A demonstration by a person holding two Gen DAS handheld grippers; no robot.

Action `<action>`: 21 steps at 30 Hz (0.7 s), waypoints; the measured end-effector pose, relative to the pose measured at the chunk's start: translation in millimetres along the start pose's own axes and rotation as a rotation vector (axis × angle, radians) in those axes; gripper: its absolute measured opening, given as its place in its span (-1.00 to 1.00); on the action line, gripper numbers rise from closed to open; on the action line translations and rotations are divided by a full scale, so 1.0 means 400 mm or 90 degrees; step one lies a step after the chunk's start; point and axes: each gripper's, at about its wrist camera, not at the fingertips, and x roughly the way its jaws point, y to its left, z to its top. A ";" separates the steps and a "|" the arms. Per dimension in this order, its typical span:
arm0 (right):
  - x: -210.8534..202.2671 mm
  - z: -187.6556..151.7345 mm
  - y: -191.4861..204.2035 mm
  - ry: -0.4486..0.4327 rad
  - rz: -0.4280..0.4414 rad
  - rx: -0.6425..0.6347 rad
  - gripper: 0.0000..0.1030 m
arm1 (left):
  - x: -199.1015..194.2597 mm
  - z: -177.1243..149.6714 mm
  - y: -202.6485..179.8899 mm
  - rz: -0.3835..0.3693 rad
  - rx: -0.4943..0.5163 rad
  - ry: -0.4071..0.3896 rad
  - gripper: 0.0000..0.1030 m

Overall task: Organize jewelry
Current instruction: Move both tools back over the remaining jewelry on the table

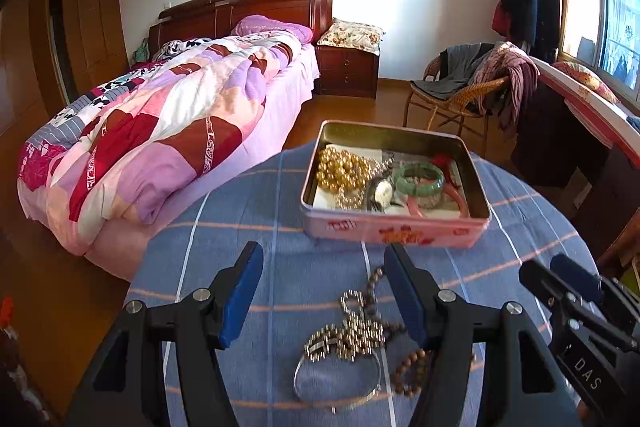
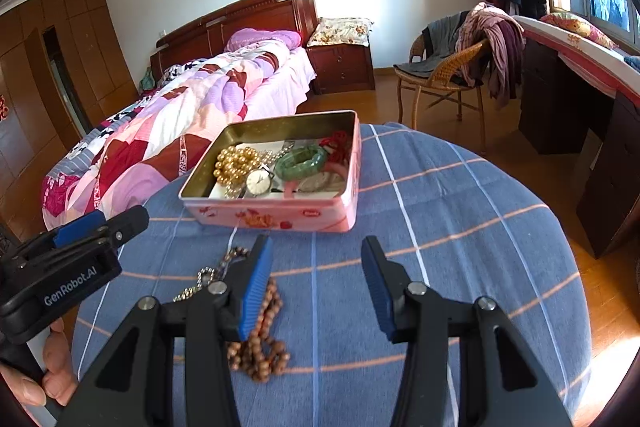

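A pink tin box stands open on the blue plaid tablecloth. It holds a gold bead necklace, a watch, a green bangle and pink and red pieces. Loose on the cloth near me lie a silver chain, a silver bangle and a wooden bead string. My left gripper is open above the chain. My right gripper is open and empty, just right of the beads.
A bed with a patchwork quilt lies left of the table. A wicker chair draped with clothes, a nightstand and a dark desk under the window stand beyond. The right gripper's tip shows at the left wrist view's right edge.
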 end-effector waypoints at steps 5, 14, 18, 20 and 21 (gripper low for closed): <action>-0.022 -0.023 0.004 -0.001 -0.001 -0.005 -0.03 | -0.020 -0.051 0.008 0.003 -0.002 0.018 0.23; -0.040 -0.073 -0.005 0.019 -0.007 -0.009 -0.03 | -0.038 -0.157 0.077 0.027 -0.032 0.053 0.23; -0.046 -0.101 -0.008 0.032 -0.006 -0.015 -0.03 | -0.050 -0.195 0.090 0.018 -0.033 0.059 0.23; -0.049 -0.113 -0.006 0.041 -0.003 -0.019 -0.03 | -0.054 -0.209 0.091 0.017 -0.029 0.063 0.23; -0.050 -0.117 -0.004 0.043 -0.001 -0.020 -0.03 | -0.054 -0.214 0.092 0.016 -0.028 0.065 0.23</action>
